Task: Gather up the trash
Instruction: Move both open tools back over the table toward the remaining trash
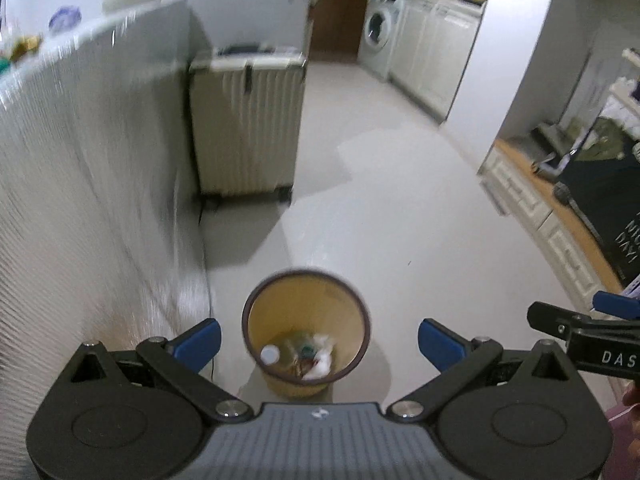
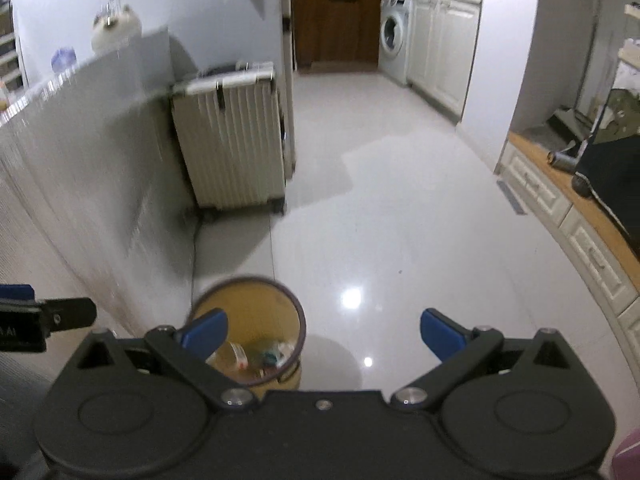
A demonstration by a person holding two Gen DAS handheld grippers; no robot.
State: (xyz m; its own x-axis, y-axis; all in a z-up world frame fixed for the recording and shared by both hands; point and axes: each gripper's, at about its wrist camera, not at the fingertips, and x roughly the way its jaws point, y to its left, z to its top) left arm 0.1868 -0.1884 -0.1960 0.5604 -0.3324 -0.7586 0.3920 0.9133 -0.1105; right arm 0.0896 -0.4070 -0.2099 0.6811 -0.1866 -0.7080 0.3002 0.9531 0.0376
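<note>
A yellow trash bin (image 1: 256, 320) with a dark rim stands on the white floor beside the ribbed white counter wall. It holds crumpled white paper (image 1: 322, 360), a white-capped bottle (image 1: 270, 355) and other scraps. My left gripper (image 1: 320, 346) is open and empty, directly above the bin. My right gripper (image 2: 324, 336) is open and empty, to the right of the bin (image 2: 256, 304), with its left fingertip (image 2: 204, 332) over the bin's mouth. The right gripper also shows at the left wrist view's right edge (image 1: 580, 328).
A ribbed white suitcase (image 1: 246, 128) stands against the wall beyond the bin. A counter (image 1: 80, 140) with small items on top runs along the left. A washing machine (image 1: 380, 34) and cabinets stand at the back. A wooden platform with drawers (image 2: 560, 216) lies at right.
</note>
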